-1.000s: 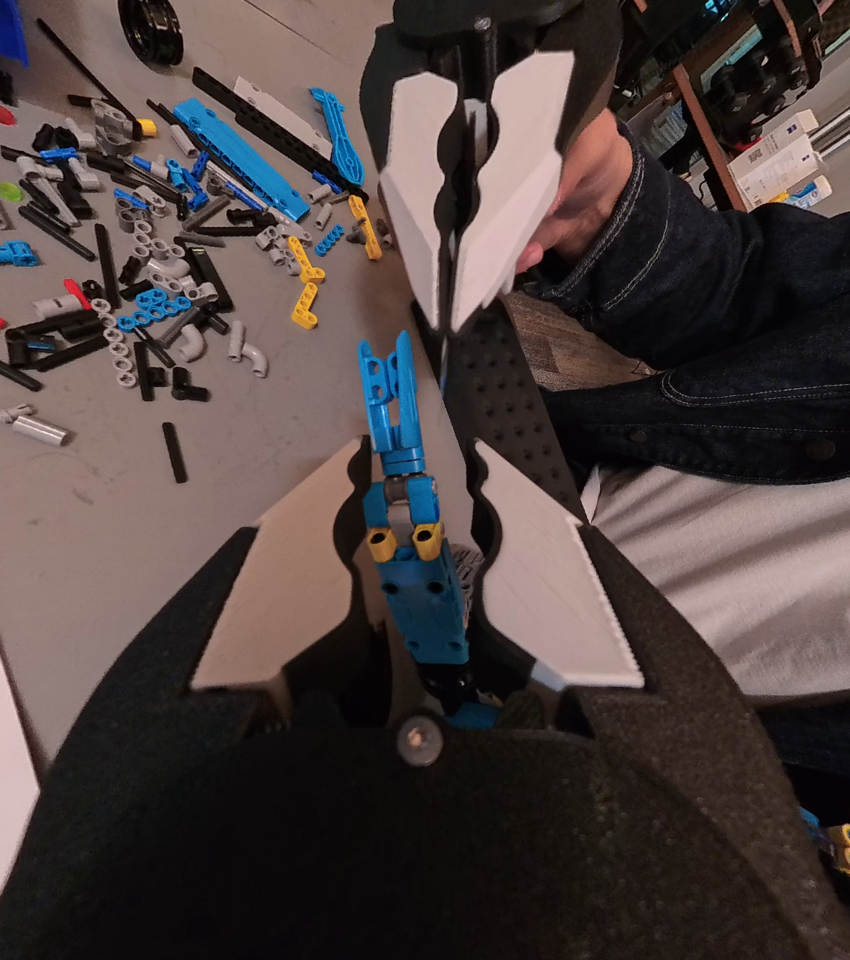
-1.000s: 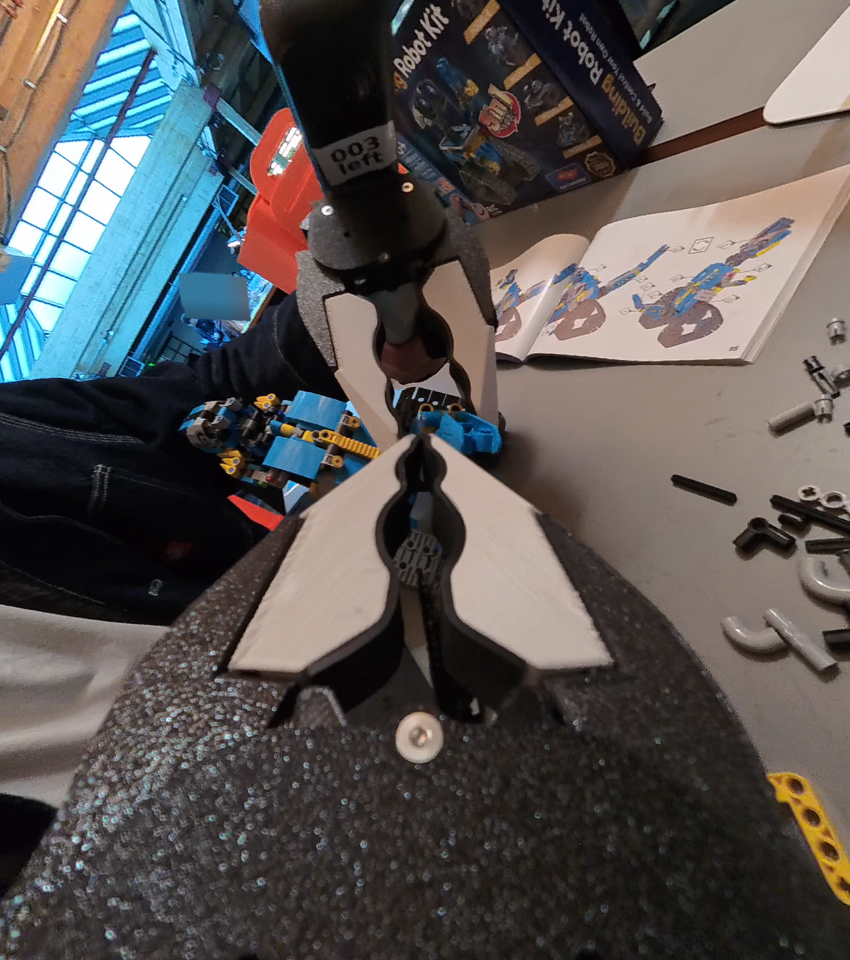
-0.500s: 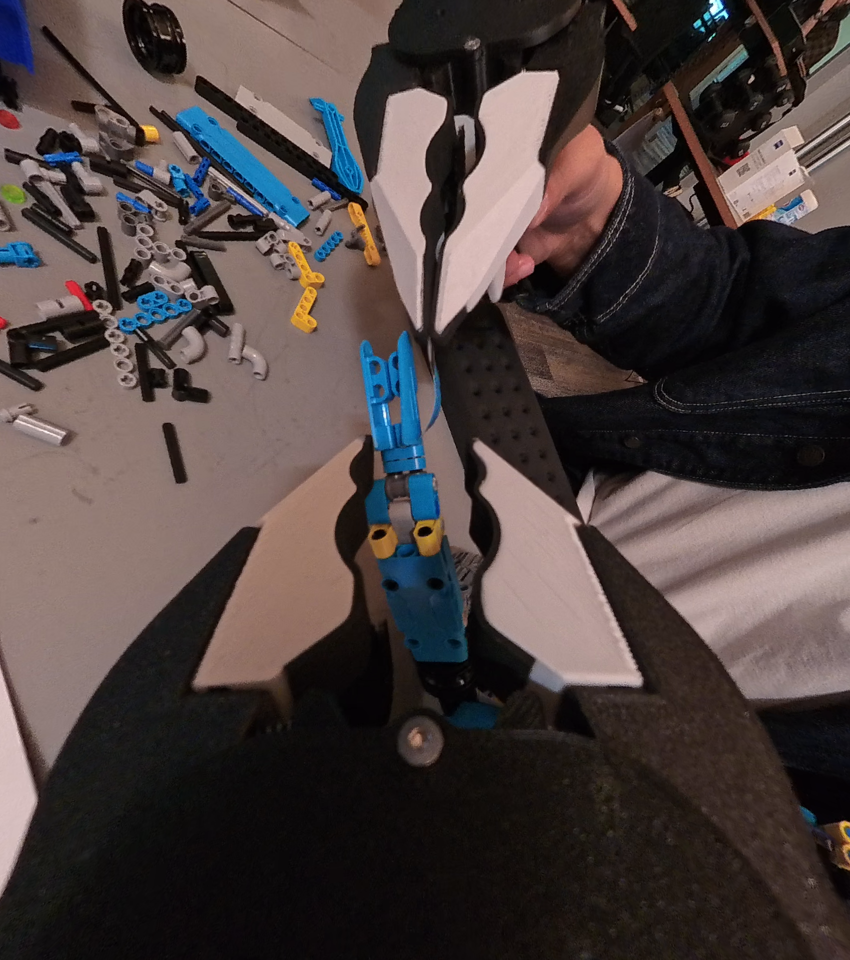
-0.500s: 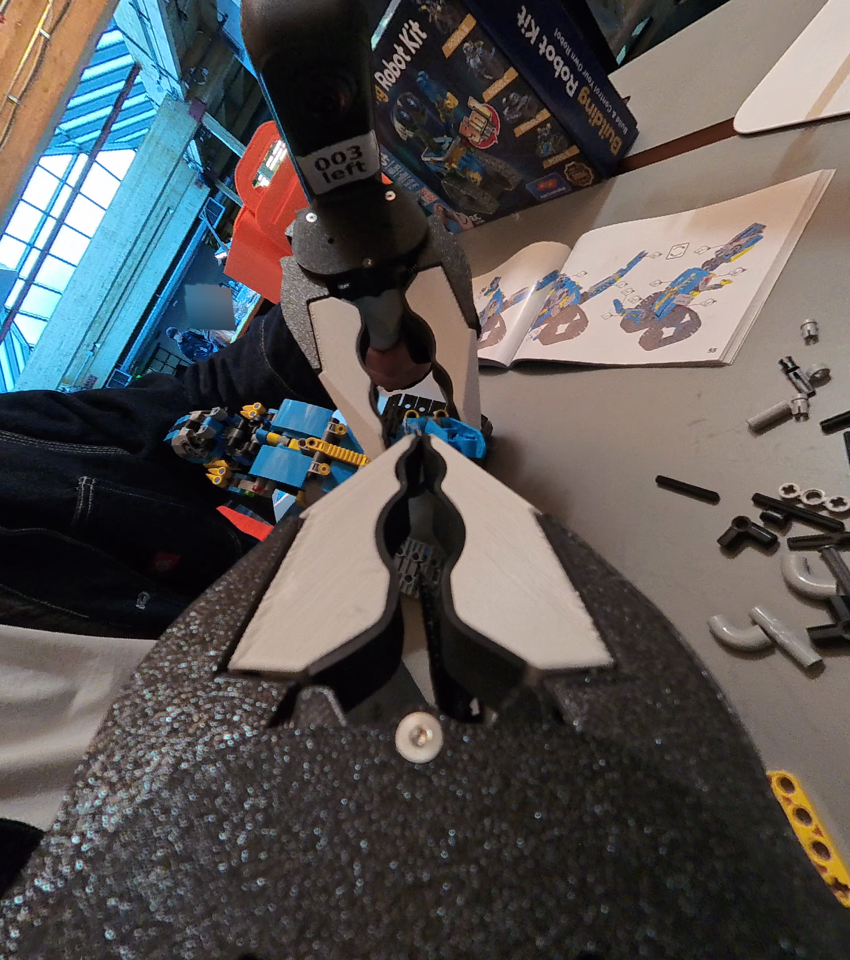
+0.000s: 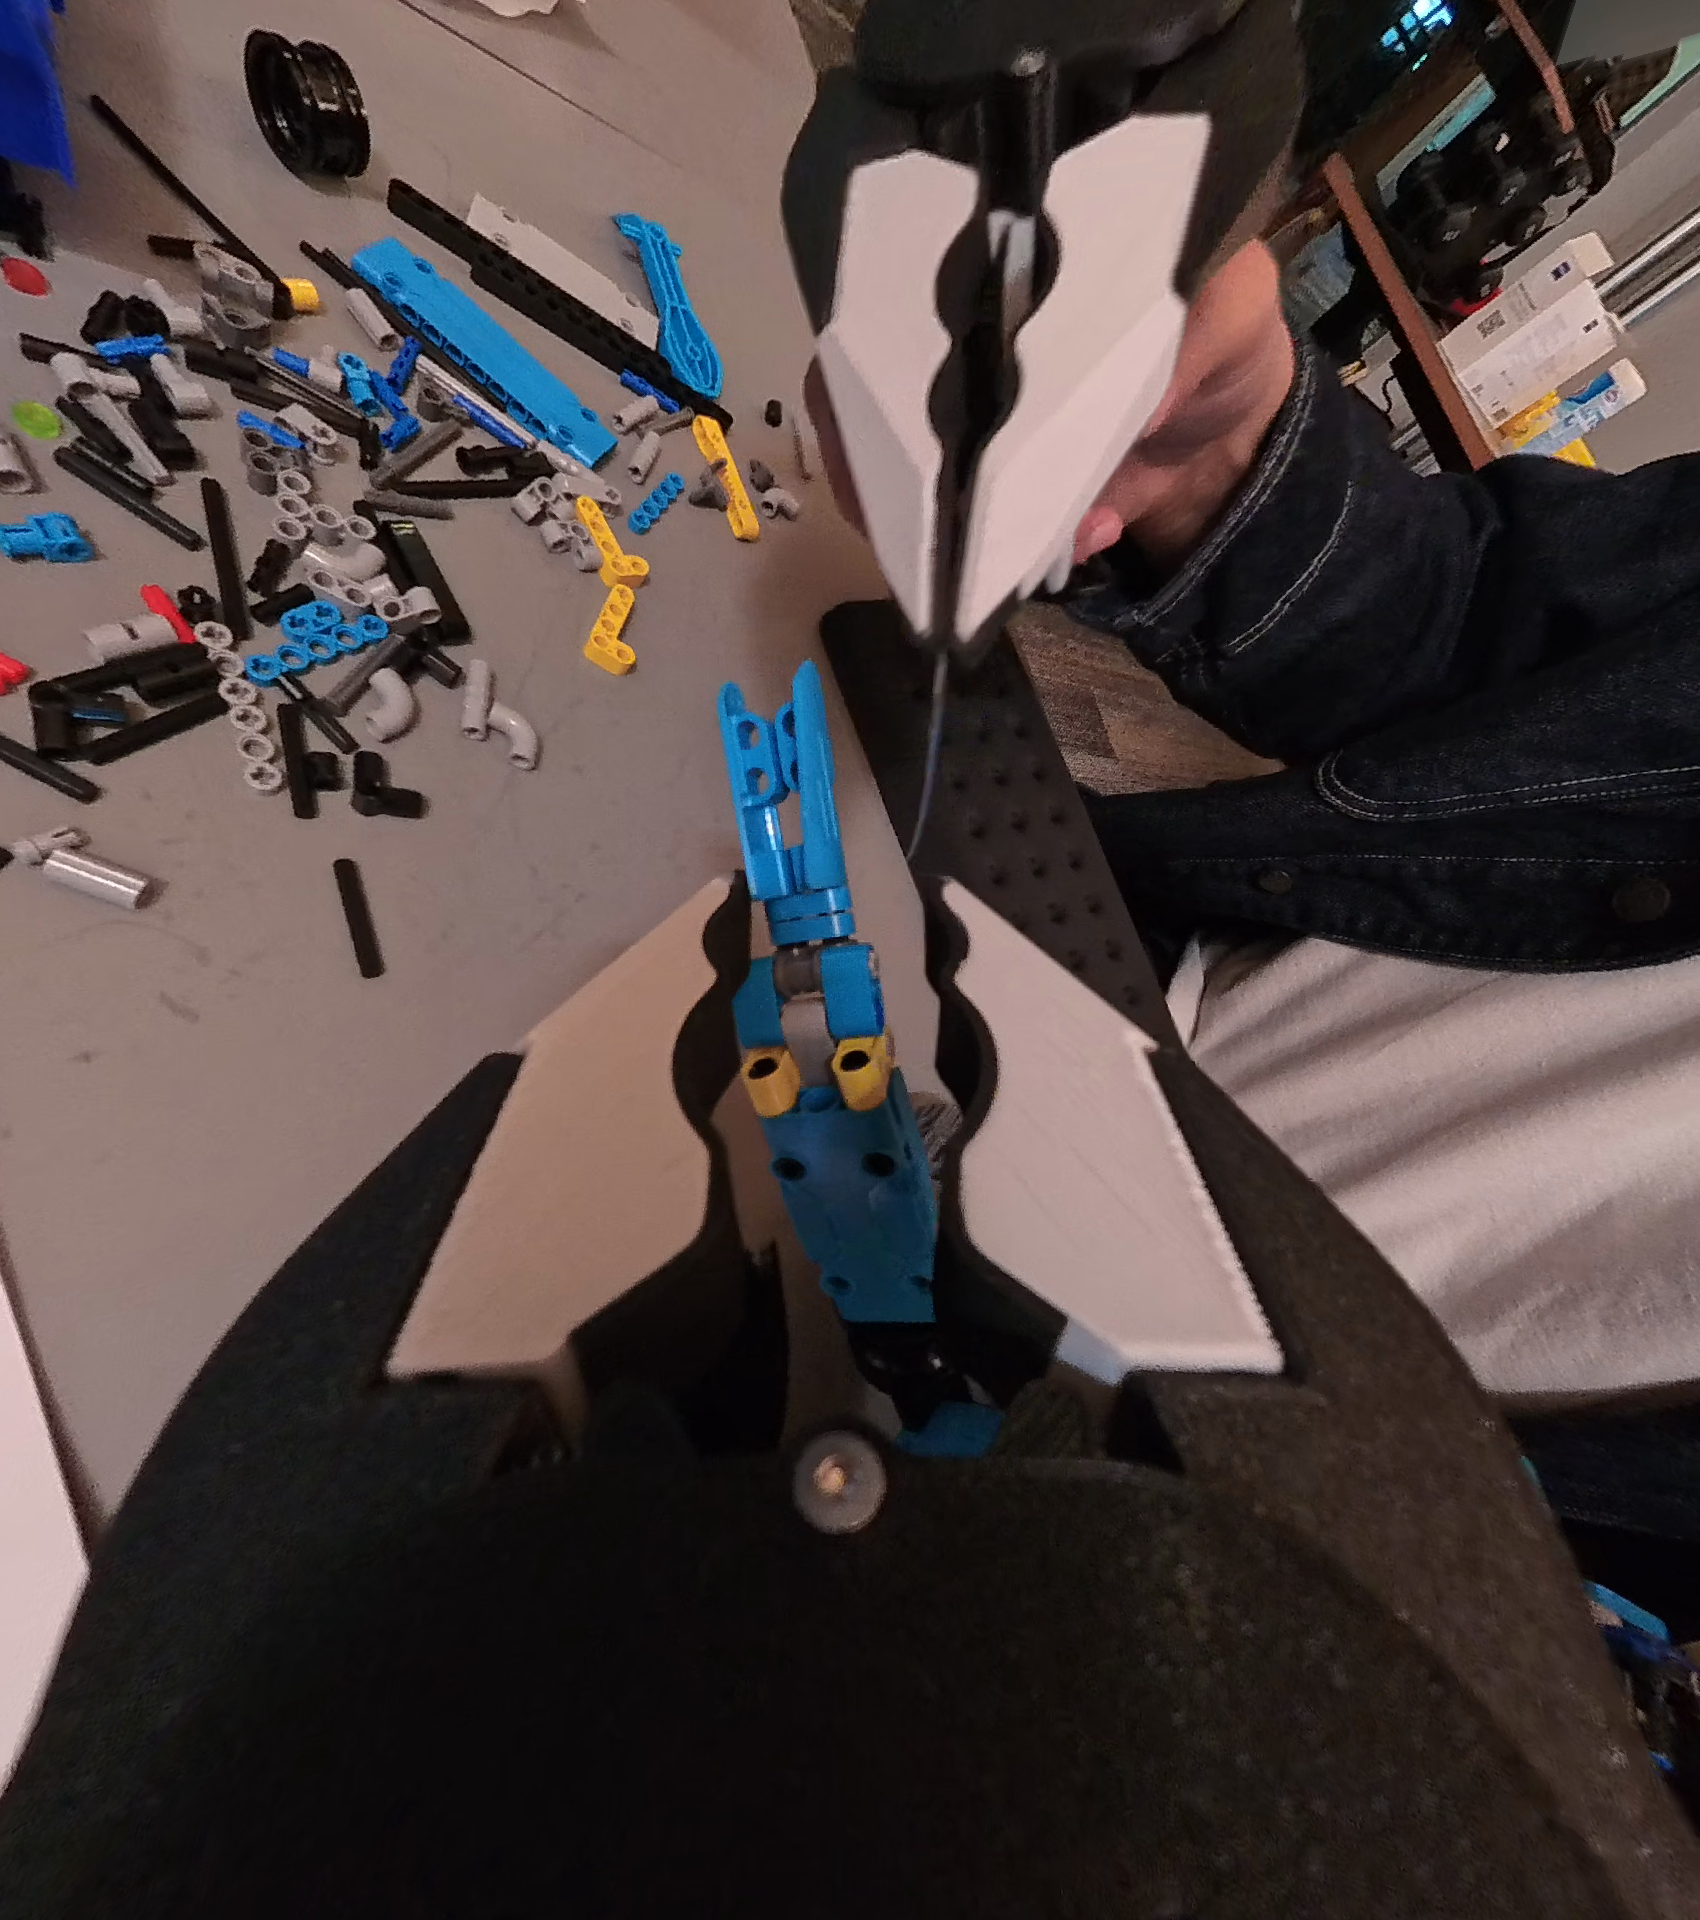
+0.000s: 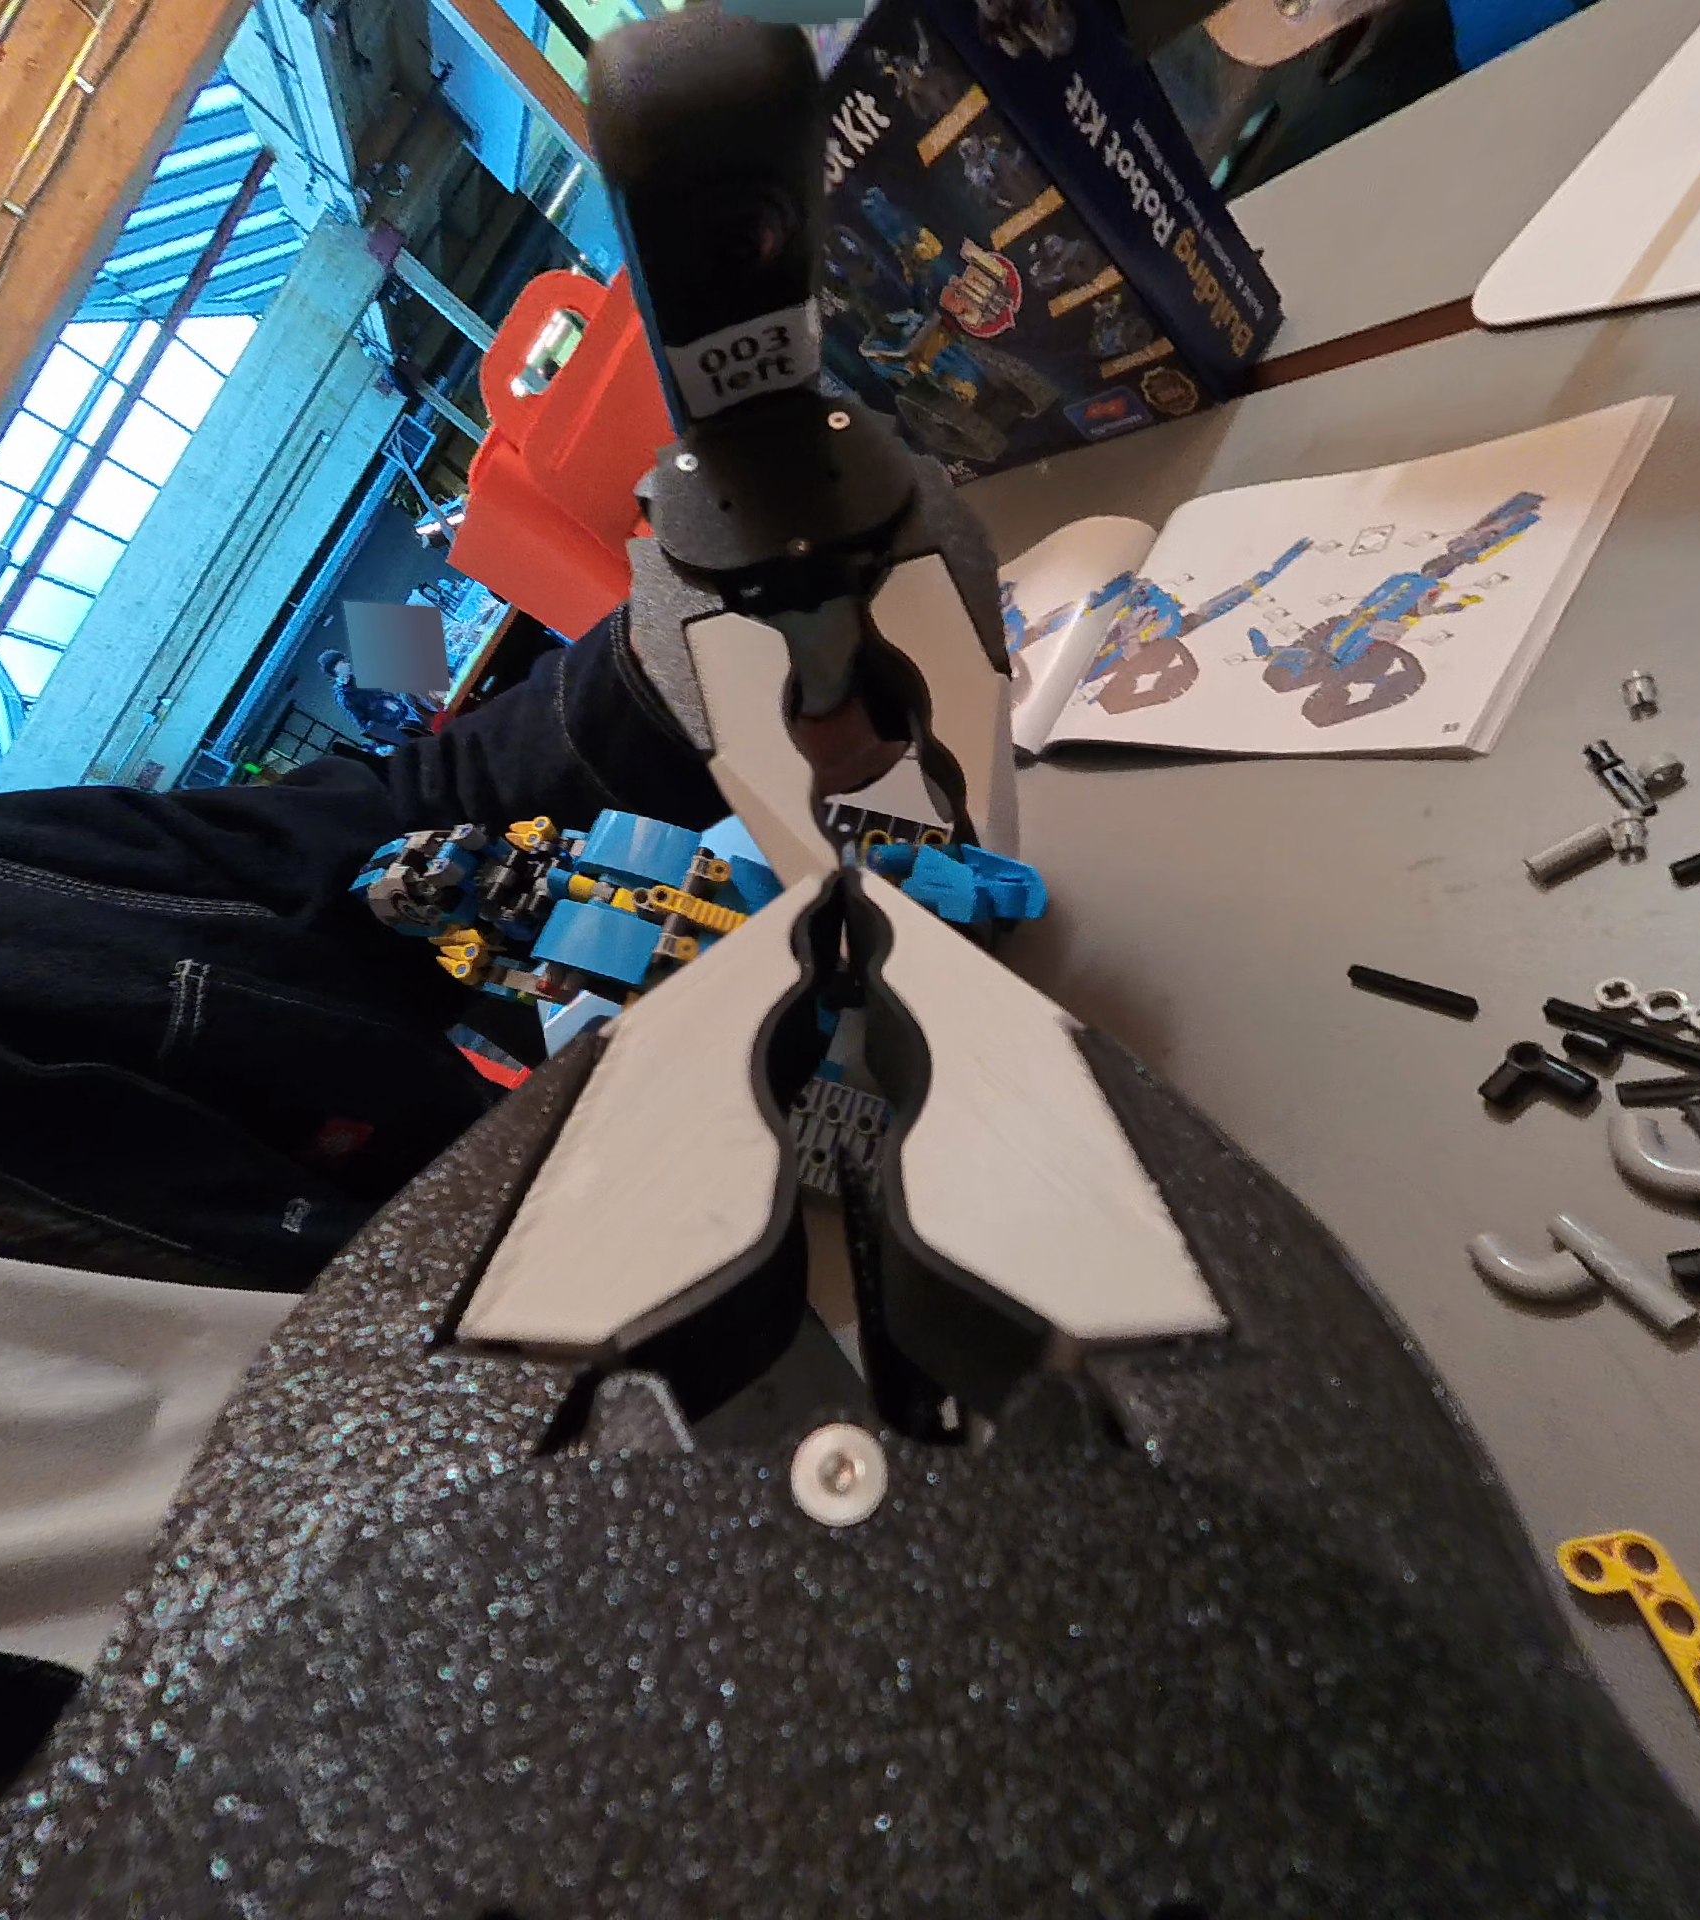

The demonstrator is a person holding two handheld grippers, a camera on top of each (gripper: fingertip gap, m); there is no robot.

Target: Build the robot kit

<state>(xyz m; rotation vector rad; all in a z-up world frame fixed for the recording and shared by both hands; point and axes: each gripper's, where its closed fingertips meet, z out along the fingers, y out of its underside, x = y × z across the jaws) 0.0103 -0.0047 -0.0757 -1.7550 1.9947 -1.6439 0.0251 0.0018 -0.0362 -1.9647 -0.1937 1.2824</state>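
Observation:
My left gripper (image 5: 835, 883) is shut on a blue brick arm (image 5: 830, 1143) with yellow pins. The arm's blue claw (image 5: 784, 790) sticks out past the fingertips. In the right wrist view the left gripper (image 6: 893, 852) holds that claw (image 6: 960, 883), and the blue and yellow model body (image 6: 597, 894) sits behind it over the person's lap. My right gripper (image 5: 950, 634) faces it tip to tip and is shut on a thin blue strand (image 5: 929, 748); it also shows in its own view (image 6: 841, 881). A black perforated strip (image 5: 1012, 790) runs beneath both.
Loose bricks, pins and beams (image 5: 306, 520) and a black wheel (image 5: 306, 73) litter the grey table. An open instruction booklet (image 6: 1345, 623), a dark box (image 6: 1033, 260) and a yellow beam (image 6: 1698, 1662) lie there. A denim sleeve (image 5: 1448, 623) is at right. The tips of one gripper are about 5 cm away from the tips of the other. From the left gripper's tips to the yellow beam (image 6: 1698, 1662) is close to 15 cm. My left wrist view (image 5: 613, 614) looks at it from another angle.
The right gripper has shifted slightly and its tips have pinched tighter. The thin strand under it now hangs straighter. The left gripper still holds the blue arm.

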